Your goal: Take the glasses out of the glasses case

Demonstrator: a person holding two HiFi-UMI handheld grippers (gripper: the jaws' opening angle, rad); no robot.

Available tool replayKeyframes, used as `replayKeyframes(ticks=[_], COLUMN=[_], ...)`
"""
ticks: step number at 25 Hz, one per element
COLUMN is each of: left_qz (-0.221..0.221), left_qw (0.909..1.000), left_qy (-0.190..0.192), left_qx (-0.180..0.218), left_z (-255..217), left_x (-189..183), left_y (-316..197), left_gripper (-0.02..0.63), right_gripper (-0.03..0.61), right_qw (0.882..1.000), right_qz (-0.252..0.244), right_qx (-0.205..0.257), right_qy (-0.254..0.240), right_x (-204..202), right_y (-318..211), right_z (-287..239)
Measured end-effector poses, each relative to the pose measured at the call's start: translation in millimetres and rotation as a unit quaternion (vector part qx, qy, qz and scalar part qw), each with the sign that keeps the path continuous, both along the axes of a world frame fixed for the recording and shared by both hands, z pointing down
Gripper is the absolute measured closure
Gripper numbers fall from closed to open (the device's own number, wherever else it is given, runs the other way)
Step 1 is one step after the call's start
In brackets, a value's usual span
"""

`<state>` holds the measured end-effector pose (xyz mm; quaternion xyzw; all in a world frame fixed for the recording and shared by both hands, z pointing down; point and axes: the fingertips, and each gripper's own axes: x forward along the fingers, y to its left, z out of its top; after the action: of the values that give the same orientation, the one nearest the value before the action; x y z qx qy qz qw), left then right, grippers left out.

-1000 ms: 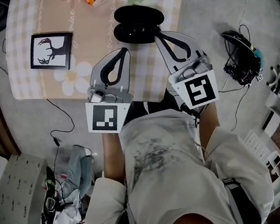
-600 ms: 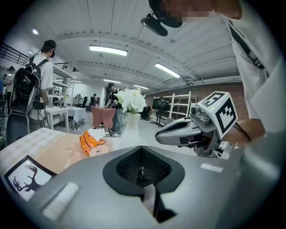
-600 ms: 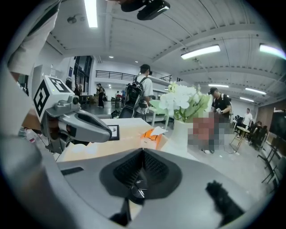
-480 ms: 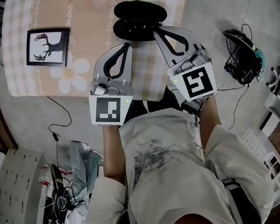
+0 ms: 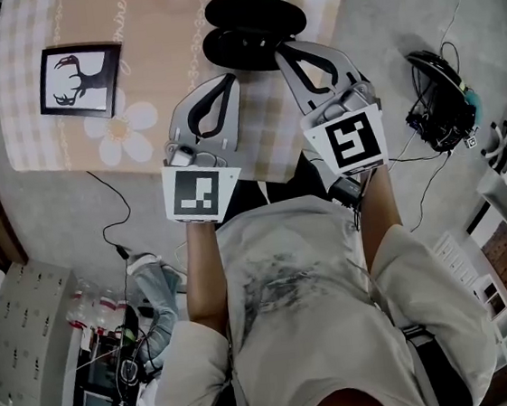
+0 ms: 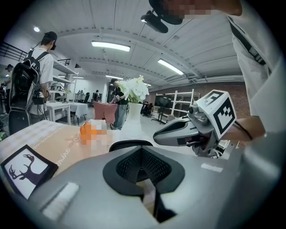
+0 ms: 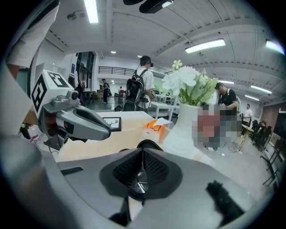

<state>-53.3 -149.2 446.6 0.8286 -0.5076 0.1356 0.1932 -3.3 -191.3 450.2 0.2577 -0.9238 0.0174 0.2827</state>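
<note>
Jaws are pressed together on left gripper [image 5: 227, 80] and right gripper [image 5: 280, 51]; right tips sit at open glasses case [image 5: 250, 11], upper centre.

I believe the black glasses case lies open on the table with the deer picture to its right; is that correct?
Not quite: the head view shows the deer picture to the left of the open glasses case on the table.

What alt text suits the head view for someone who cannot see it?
From above, a person holds two tools over a checked table: the left tool shut, the right tool shut at an open black glasses case. A deer picture lies left.
</note>
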Motion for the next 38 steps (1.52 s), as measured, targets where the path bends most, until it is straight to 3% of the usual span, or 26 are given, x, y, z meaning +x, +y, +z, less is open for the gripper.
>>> replayKeyframes(ticks=[15, 24, 26, 31, 36, 38], left_qz=[0.0, 0.008, 0.002, 0.015, -0.003, 0.005], left_qw=[0.9999, 1.0, 0.9999, 0.9998, 0.9998, 1.0], left_qy=[-0.002, -0.005, -0.002, -0.008, 0.0, -0.004], left_qx=[-0.014, 0.0, -0.013, 0.01, -0.02, -0.005], left_z=[26.9, 34.6, 36.8, 37.3, 42.6, 42.2], left_x=[3.7, 4.1, 3.7, 5.7, 3.9, 4.7], left_y=[-3.9, -9.7, -9.4, -13.1, -11.1, -13.1], left_gripper=[0.606, 0.606, 0.606, 0.606, 0.606, 0.606], right_gripper=[0.56, 0.56, 0.557, 0.534, 0.518, 0.509], right_qw=[0.998, 0.995, 0.993, 0.99, 0.987, 0.985], right_qz=[-0.041, -0.063, -0.072, -0.09, -0.107, -0.115], right_qx=[-0.002, 0.002, 0.006, 0.01, 0.012, 0.013], right_qy=[0.045, 0.077, 0.09, 0.107, 0.122, 0.128], right_x=[-9.5, -13.7, -14.6, -18.8, -22.2, -23.2], right_y=[0.2, 1.1, 1.3, 3.6, 5.6, 6.1], right_z=[34.8, 50.9, 53.8, 61.4, 69.7, 72.7])
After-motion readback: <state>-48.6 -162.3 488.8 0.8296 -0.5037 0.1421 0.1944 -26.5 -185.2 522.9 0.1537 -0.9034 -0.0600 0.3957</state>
